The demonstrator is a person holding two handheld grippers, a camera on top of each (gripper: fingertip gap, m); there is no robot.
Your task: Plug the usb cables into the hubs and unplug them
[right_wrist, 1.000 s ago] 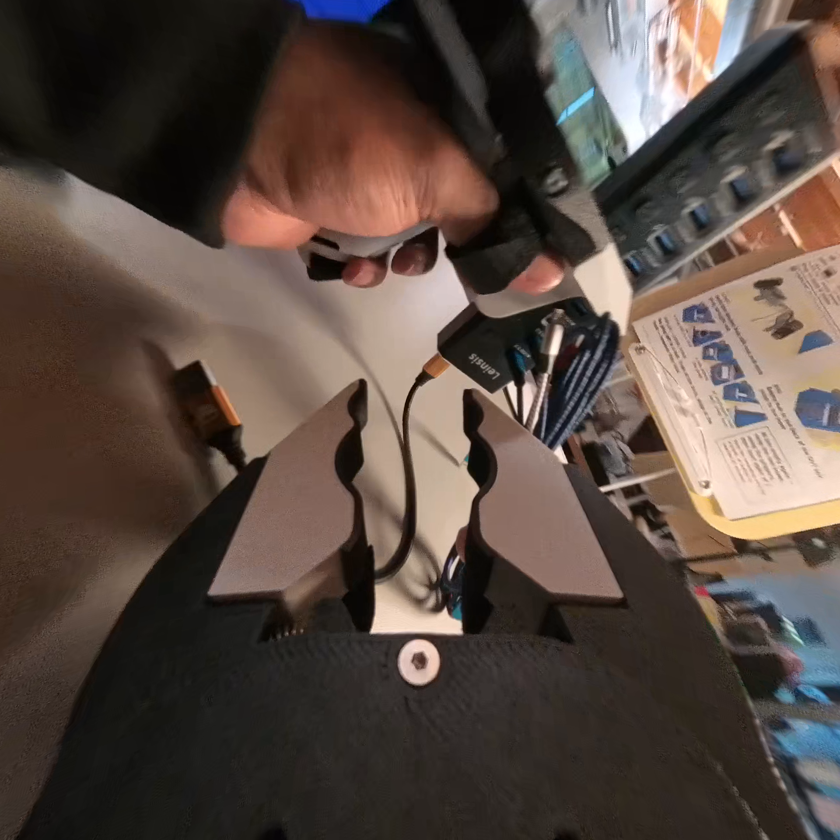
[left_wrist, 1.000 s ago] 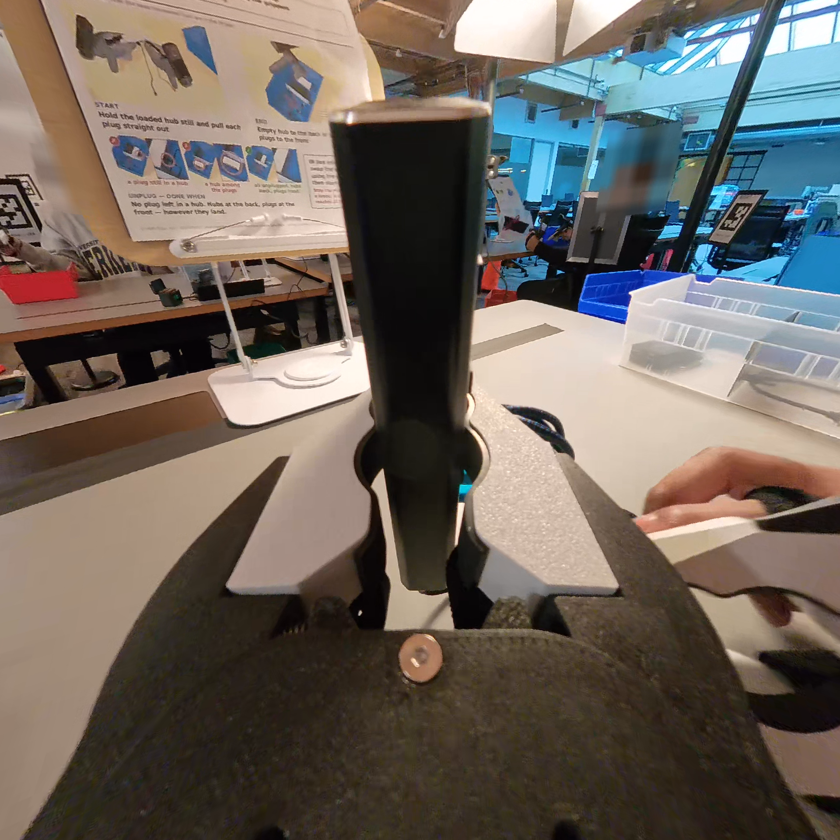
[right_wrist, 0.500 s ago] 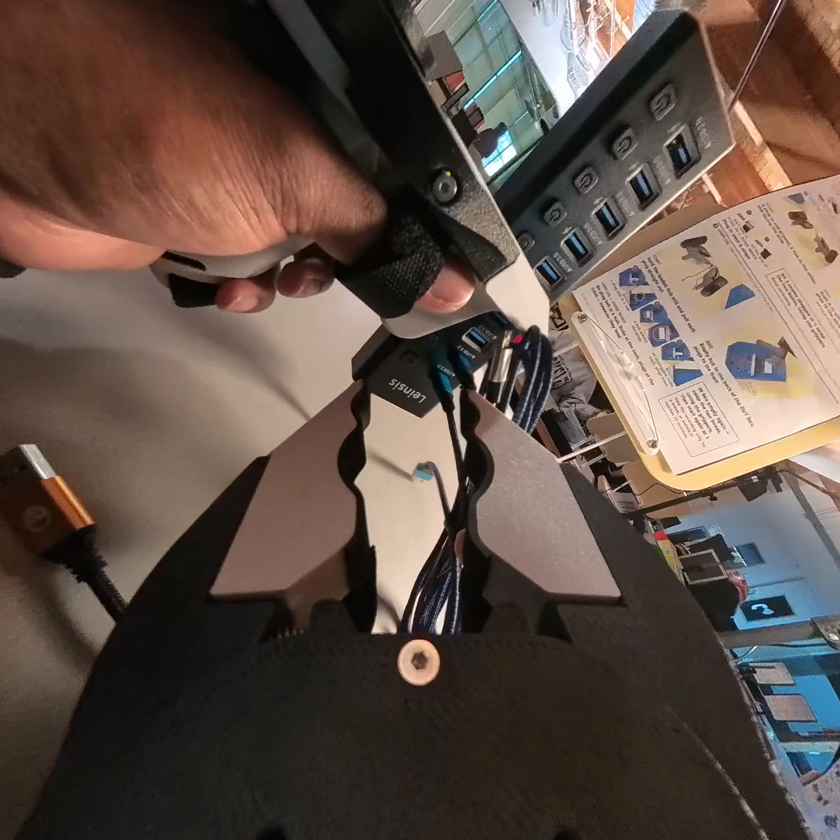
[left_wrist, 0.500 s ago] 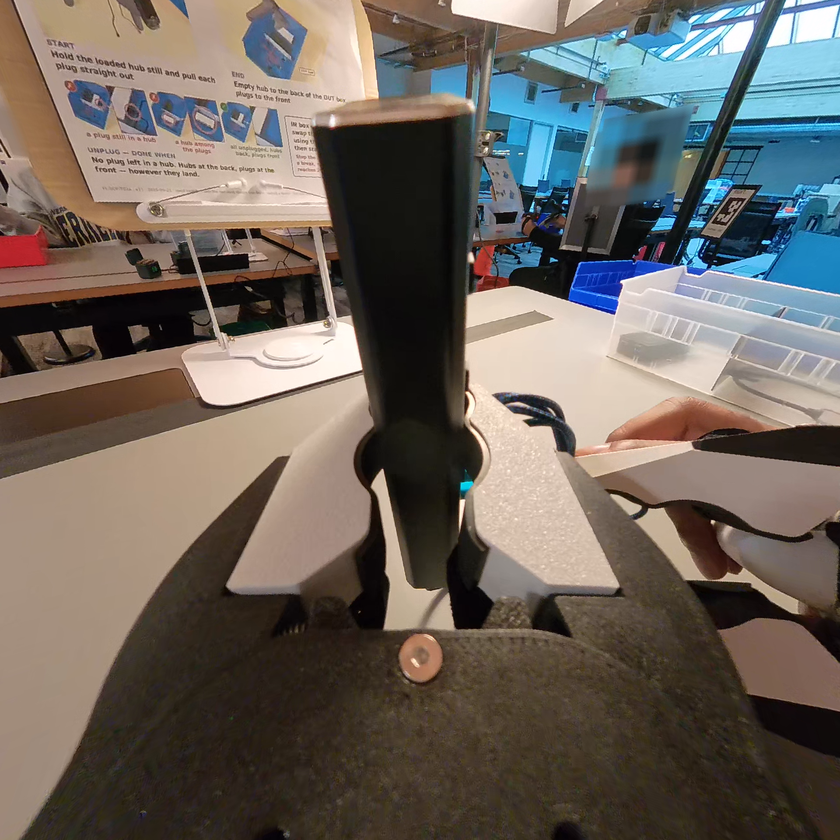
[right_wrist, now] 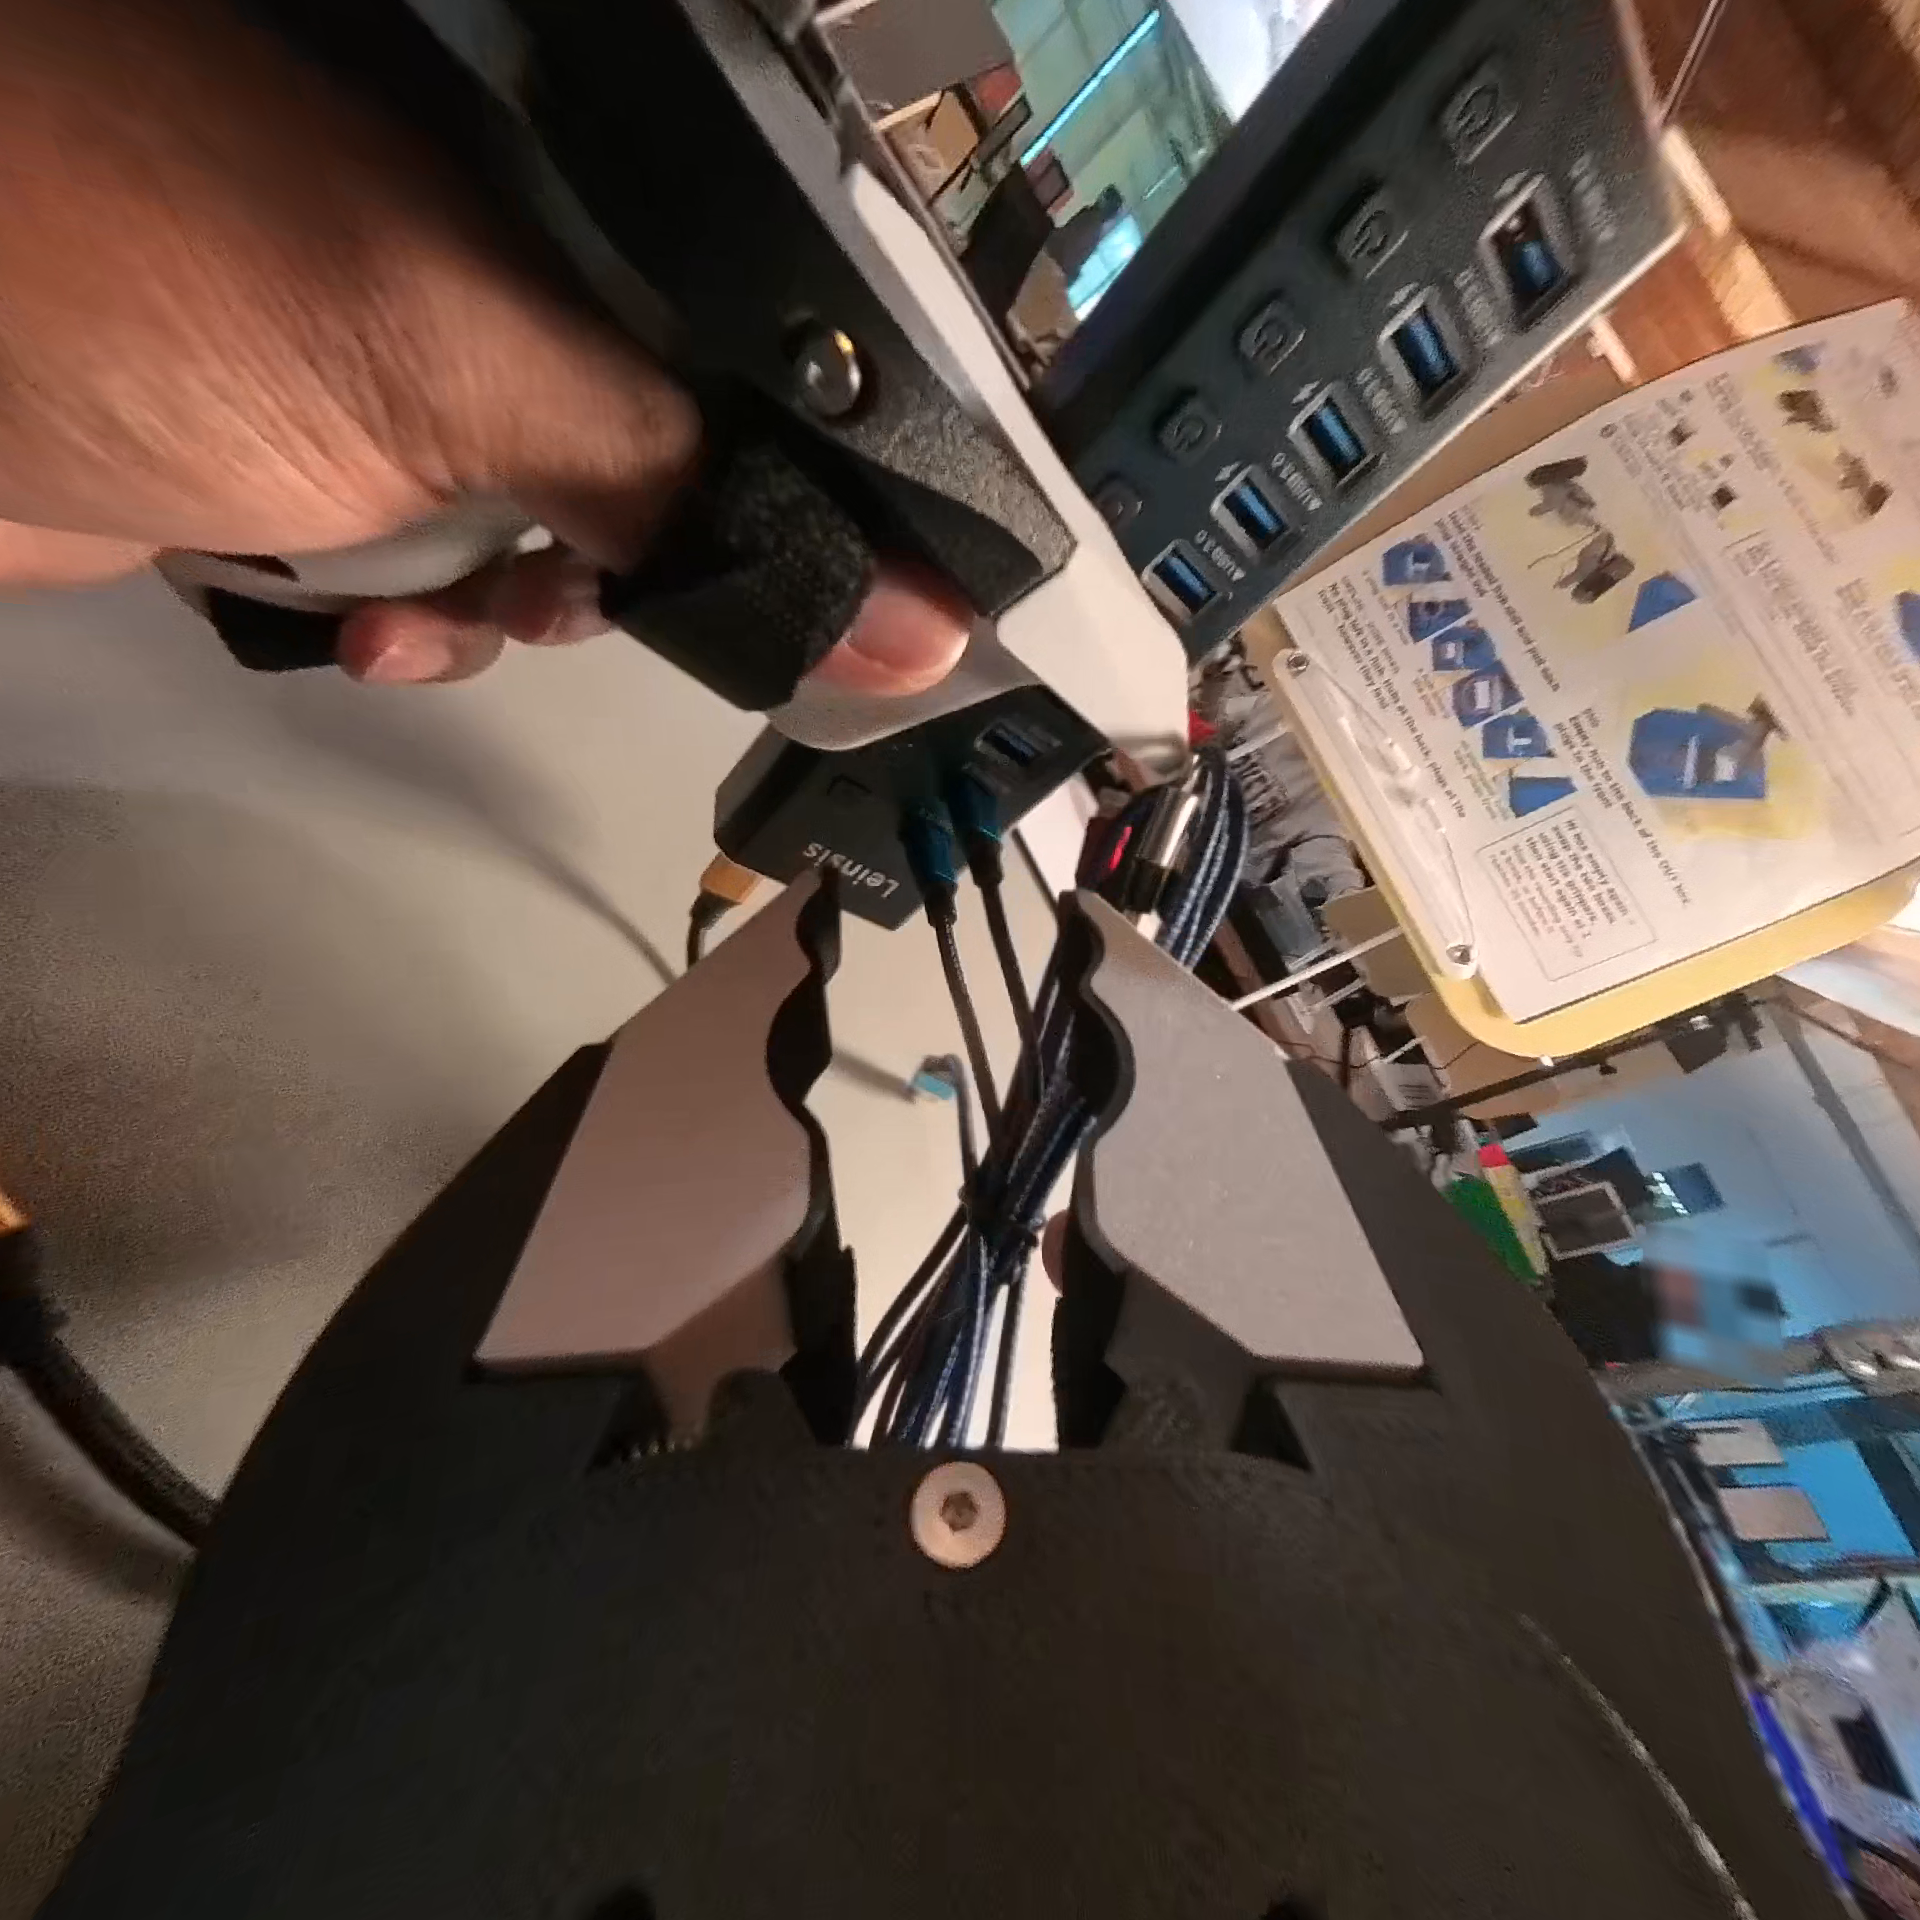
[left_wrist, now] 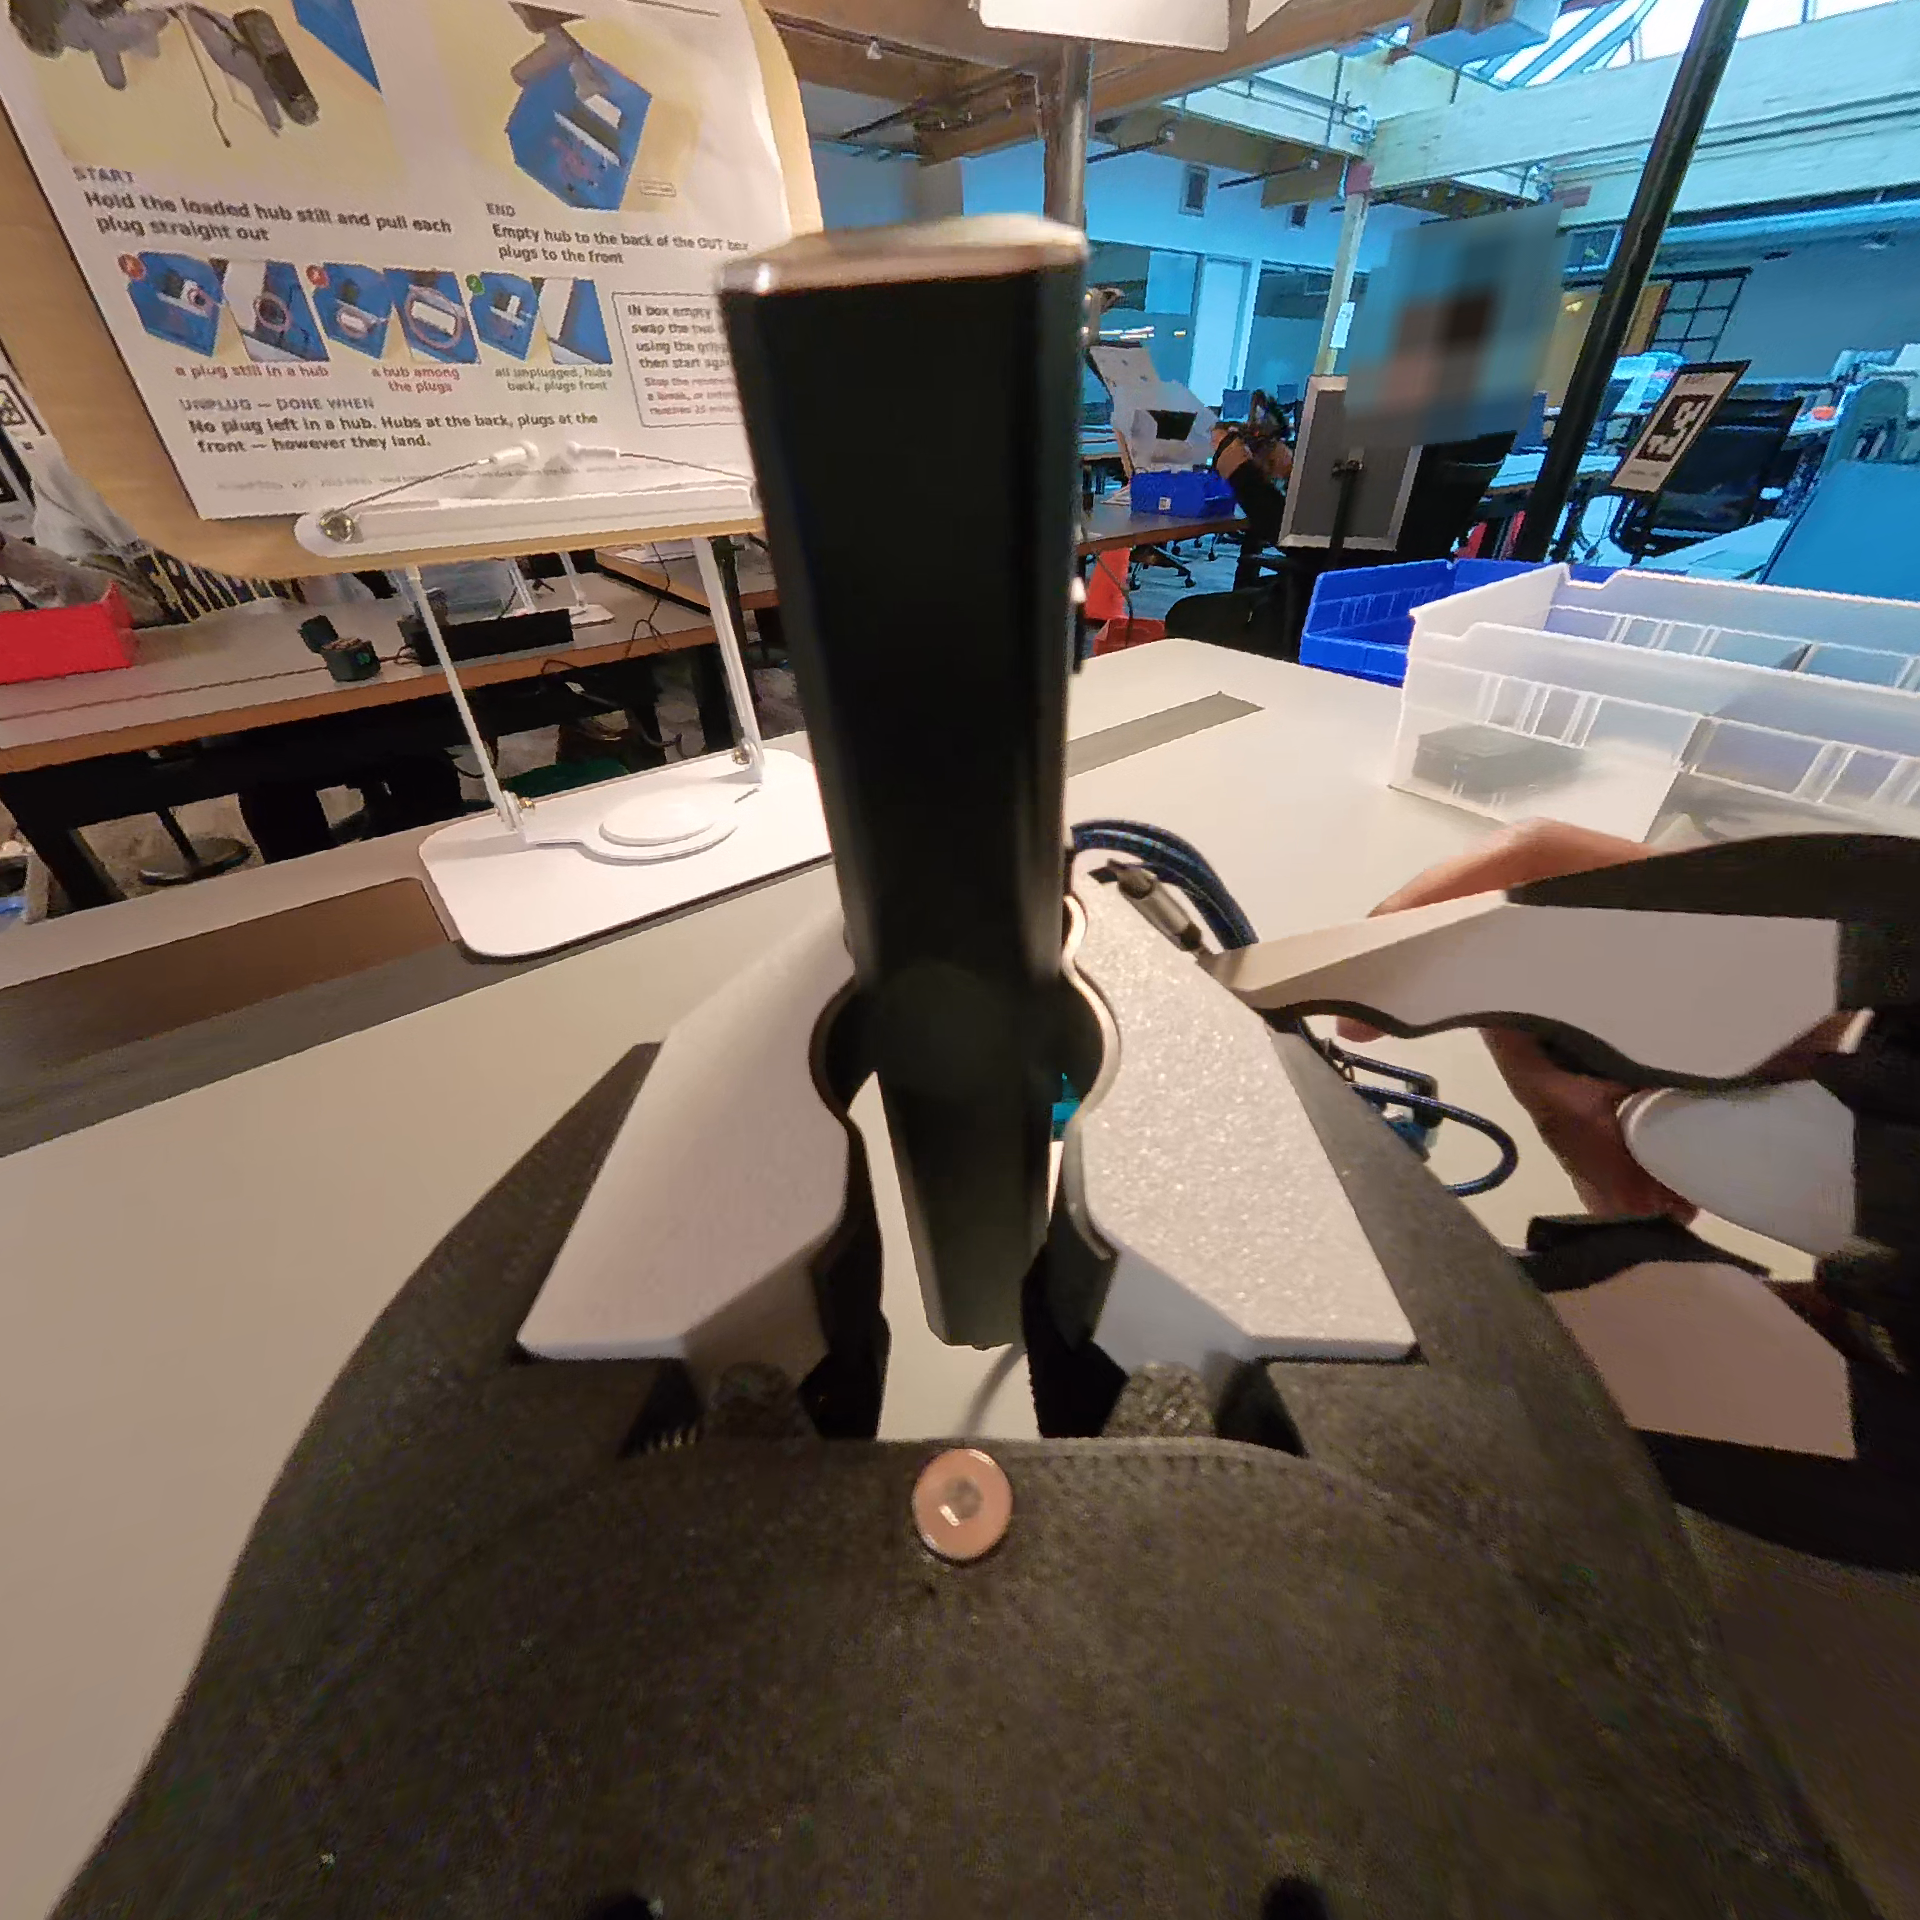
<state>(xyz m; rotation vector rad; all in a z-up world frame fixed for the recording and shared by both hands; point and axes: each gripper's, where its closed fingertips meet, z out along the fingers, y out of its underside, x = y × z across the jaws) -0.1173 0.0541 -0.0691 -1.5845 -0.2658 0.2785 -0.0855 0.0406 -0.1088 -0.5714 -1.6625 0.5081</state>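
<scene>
My left gripper (left_wrist: 956, 997) is shut on a long black hub (left_wrist: 914, 675) that stands upright between its fingers. In the right wrist view that hub (right_wrist: 1351, 343) shows a row of blue ports, all empty. Below it a small black hub (right_wrist: 821, 821) has two teal plugs (right_wrist: 930, 831) in it and an orange plug (right_wrist: 732, 888) at its end. My right gripper (right_wrist: 945, 904) is open. A bundle of blue braided cables (right_wrist: 1039, 1143) runs between its jaws, with a silver plug (right_wrist: 1164, 831) just past the right finger. The right gripper's fingers (left_wrist: 1455, 956) reach in beside the left gripper.
An instruction sheet (left_wrist: 416, 260) stands on a white stand (left_wrist: 623, 842) at the back of the grey table (left_wrist: 260, 1195). A clear plastic organizer (left_wrist: 1662, 707) and a blue bin (left_wrist: 1371, 613) sit at the back right. A loose blue plug (right_wrist: 935, 1075) lies on the table.
My right gripper has moved in toward the small hub, and the blue cable bundle now lies between its open jaws. My left gripper still holds the long hub upright.
</scene>
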